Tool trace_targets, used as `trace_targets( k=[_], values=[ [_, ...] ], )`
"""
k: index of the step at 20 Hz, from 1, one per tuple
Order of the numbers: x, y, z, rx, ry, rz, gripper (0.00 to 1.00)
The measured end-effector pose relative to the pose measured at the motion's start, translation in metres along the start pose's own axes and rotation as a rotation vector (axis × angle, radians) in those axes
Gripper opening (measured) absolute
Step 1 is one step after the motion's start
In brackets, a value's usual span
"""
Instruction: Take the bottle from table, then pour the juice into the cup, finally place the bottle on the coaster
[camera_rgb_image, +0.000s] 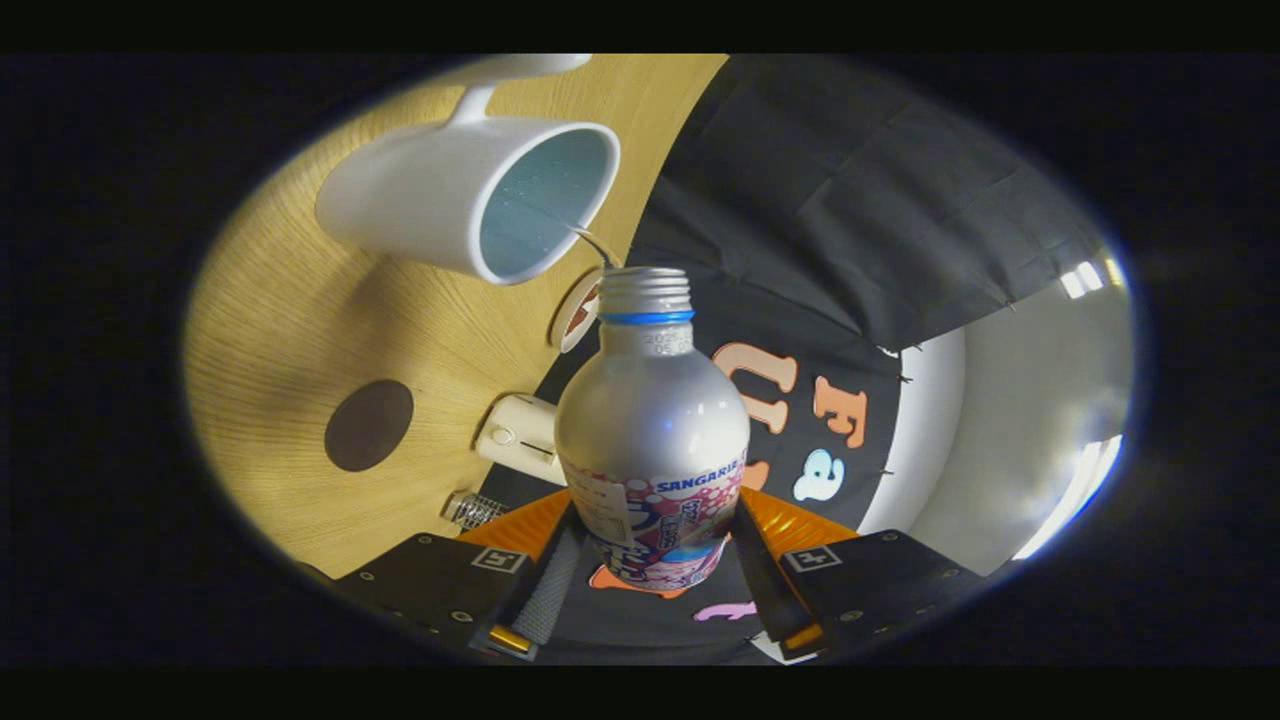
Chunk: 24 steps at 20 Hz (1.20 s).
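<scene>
We have the tool (650, 590) clenched on the bottle (650, 420), both fingers pressing its lower labelled body from either side — so the pickup step is done. The whole view is rolled over, which tells us the bottle is tipped hard toward the cup (470, 195); its uncapped threaded mouth sits just beside the cup's rim, and a thin stream of juice (592, 243) runs from the mouth into the cup. So we judge the pour is under way, not finished. The cup's inside shows a pale wet sheen with droplets, but we cannot tell how full it is.

The cup stands on the wooden tabletop (290, 330). Beyond the fingers on the same tabletop lies a dark round disc, likely the coaster (368, 425), well apart from the cup and bare. Between the coaster and the bottle sits a small cream-coloured object (520, 435) and a ribbed metal piece, perhaps the cap (472, 510) — too small to be sure.

Left to do: finish pouring, bring the bottle upright, carry it to the coaster, set it down, release.
</scene>
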<state>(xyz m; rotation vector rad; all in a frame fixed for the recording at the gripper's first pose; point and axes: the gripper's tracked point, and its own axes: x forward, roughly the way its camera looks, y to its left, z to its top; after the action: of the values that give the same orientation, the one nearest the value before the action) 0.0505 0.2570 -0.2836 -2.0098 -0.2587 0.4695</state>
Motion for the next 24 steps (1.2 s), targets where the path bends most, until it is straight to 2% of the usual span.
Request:
trace_targets(
  k=[13,24],
  values=[
    [-0.006,0.004,0.004,-0.021,-0.013,-0.005,0.78],
    [-0.007,0.008,0.013,0.023,-0.044,0.009,0.78]
  ],
)
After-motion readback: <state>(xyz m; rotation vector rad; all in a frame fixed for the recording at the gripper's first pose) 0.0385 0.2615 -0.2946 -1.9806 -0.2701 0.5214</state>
